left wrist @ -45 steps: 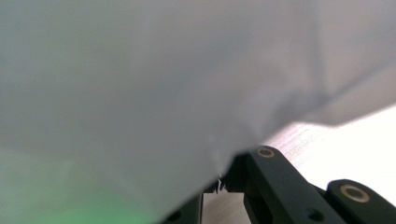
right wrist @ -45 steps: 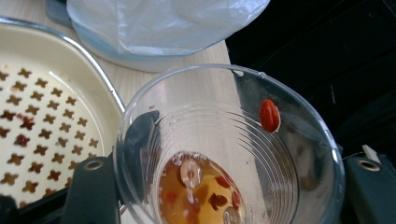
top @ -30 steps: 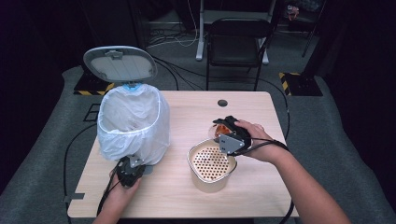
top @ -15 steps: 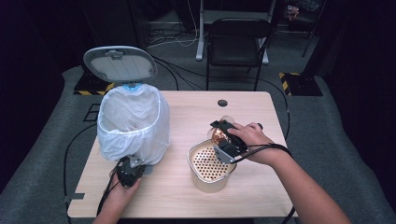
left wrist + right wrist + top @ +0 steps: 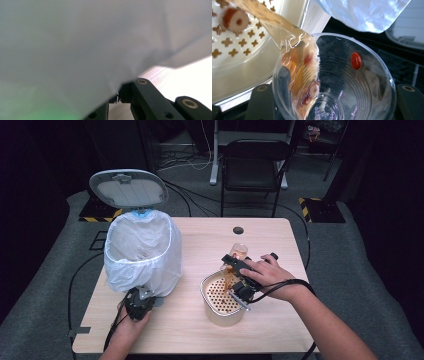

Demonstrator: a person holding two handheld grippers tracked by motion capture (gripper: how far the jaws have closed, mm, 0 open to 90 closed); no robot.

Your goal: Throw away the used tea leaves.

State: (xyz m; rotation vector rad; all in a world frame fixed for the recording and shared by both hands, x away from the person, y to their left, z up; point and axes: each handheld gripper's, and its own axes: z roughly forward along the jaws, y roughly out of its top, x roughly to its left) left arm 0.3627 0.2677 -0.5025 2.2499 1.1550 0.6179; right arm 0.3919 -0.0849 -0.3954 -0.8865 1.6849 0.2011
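My right gripper [image 5: 236, 271] is shut on a clear plastic cup [image 5: 239, 251], which is tipped over a beige perforated strainer bowl [image 5: 209, 281]. In the right gripper view, orange liquid [image 5: 272, 23] with soft bits runs from the cup [image 5: 342, 82] onto the strainer [image 5: 249, 50]. A ring-shaped piece [image 5: 235, 18] lies on the holes, and a red bit [image 5: 356, 60] sticks to the cup wall. My left gripper [image 5: 140, 296] is shut on the lower edge of the white bin bag [image 5: 142, 250]. In the left gripper view, the bag [image 5: 87, 45] hides the jaw tips.
The bagged bin stands at the table's left with its grey lid [image 5: 128, 188] raised behind it. A round cable hole [image 5: 238, 230] sits near the table's far edge. A black chair [image 5: 255, 167] stands beyond the table. Cables trail from both grippers.
My right gripper has shifted a little left and down over the strainer and tipped the cup further, so liquid now flows out. The left gripper has not moved.
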